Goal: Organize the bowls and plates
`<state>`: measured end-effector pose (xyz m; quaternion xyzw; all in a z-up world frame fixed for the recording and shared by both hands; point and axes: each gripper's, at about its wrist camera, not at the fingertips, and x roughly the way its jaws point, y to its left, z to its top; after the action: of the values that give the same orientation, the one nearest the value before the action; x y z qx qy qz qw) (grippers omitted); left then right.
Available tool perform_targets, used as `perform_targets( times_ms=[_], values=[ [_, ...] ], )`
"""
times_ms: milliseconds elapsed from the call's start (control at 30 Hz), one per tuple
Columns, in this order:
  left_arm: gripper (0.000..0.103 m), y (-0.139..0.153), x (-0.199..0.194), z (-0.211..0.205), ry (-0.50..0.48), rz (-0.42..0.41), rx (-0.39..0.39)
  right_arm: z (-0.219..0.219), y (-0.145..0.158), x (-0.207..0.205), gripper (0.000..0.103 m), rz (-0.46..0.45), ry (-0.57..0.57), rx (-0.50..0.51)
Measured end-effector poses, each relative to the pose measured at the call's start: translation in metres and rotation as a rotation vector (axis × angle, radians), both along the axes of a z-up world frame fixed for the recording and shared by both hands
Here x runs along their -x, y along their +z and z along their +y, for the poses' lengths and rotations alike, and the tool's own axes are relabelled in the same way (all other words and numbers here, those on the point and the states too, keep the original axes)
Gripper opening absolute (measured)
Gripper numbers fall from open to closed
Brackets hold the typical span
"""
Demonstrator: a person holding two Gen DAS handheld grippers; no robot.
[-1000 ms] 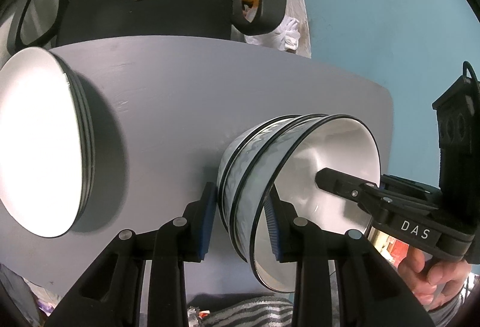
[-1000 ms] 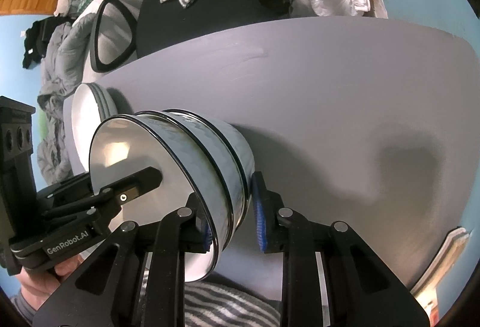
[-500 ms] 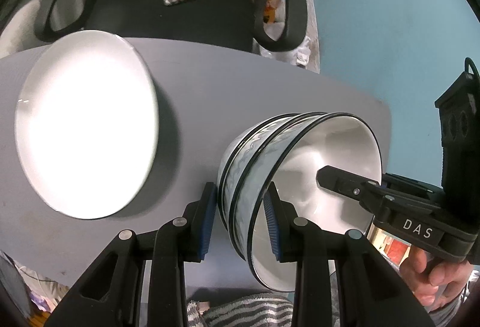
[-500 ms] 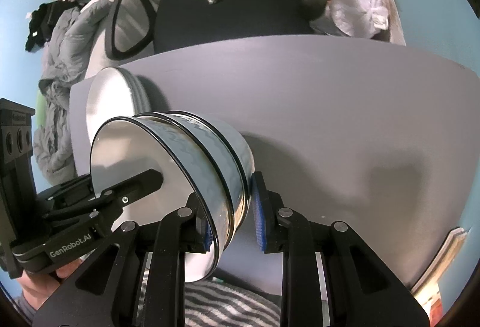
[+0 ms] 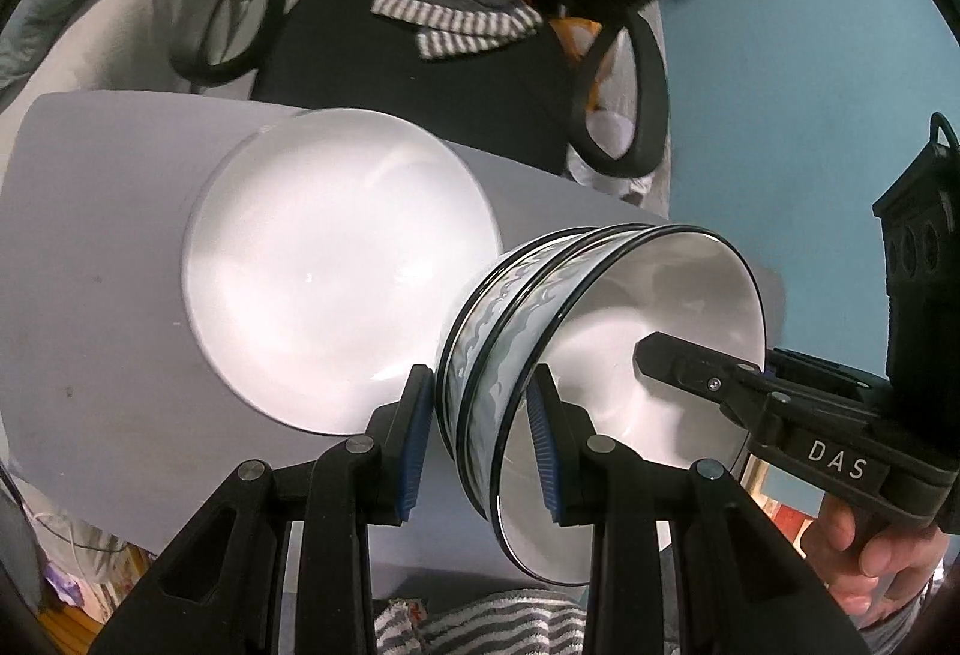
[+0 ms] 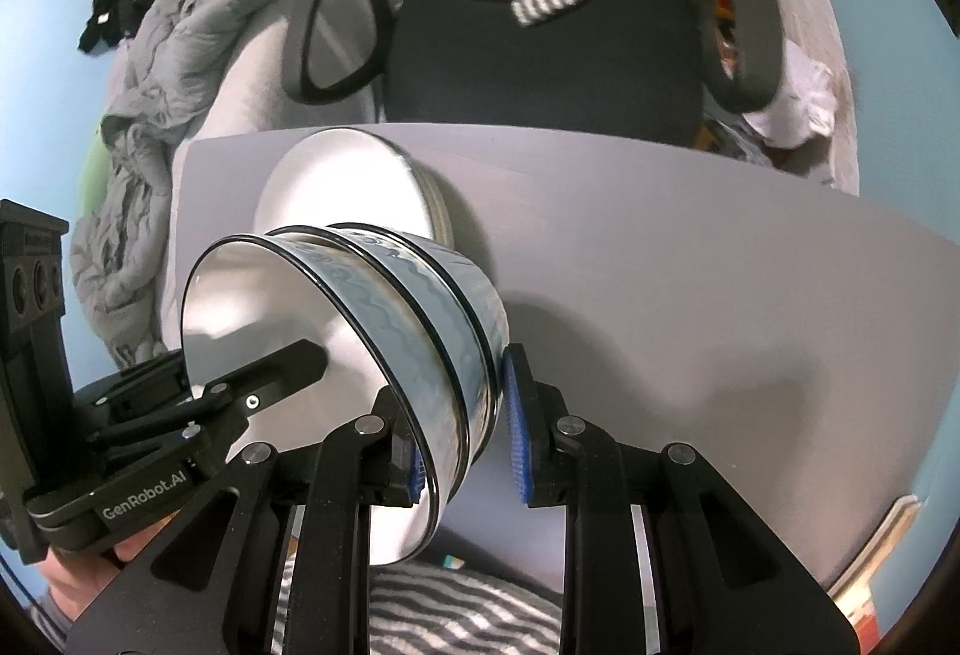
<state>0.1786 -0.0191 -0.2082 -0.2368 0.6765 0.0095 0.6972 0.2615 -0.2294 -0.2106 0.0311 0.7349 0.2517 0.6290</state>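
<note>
Nested bowls (image 5: 600, 355), lifted off the grey table (image 5: 90, 265) on two opposed rim grips. Left gripper (image 5: 483, 439) pinches the wall at the bowls' 7 o'clock. Right gripper (image 6: 462, 439), entering from 3 o'clock in the left view, likewise pinches the far rim, presumably sharing the load. Beyond, at 10 o'clock, the stacked plates (image 5: 336, 271) lie flat, probably the destination.

My plates (image 5: 336, 289) blow out to white glare and smear with blur; the table (image 6: 720, 295) holds soft shadows, and fisheye edges bend into black.
</note>
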Motion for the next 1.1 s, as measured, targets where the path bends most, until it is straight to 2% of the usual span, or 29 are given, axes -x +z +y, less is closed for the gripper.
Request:
perform_targets(
  times_ms=[433,1100],
  values=[
    [0.031,-0.018,0.008,0.06,0.064,0.04,-0.013,0.064,-0.017,0.001,0.022,0.031,0.063,0.013],
    [0.031,-0.039,0.004,0.073,0.053,0.094,0.005,0.097,-0.04,-0.007,0.022,0.065,0.057,0.069]
  ],
)
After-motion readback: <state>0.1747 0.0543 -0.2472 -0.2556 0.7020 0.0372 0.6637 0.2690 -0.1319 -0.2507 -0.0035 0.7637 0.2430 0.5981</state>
